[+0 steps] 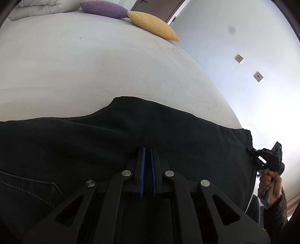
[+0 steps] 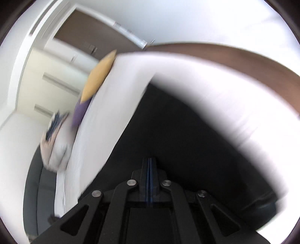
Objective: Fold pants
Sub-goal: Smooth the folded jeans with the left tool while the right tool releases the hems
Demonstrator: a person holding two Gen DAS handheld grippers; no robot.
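The black pants (image 1: 116, 142) are lying spread across the near part of the white bed (image 1: 93, 71), reaching its right edge. The left gripper (image 1: 147, 150) is sitting over the cloth with its blue pads nearly together, a thin gap between them; whether fabric is caught there I cannot tell. The right gripper (image 2: 149, 160) is pressing its pads tight together, pinching the pants at their right edge. A purple pillow (image 1: 105, 9) and a yellow pillow (image 1: 153, 25) are resting at the far side of the bed.
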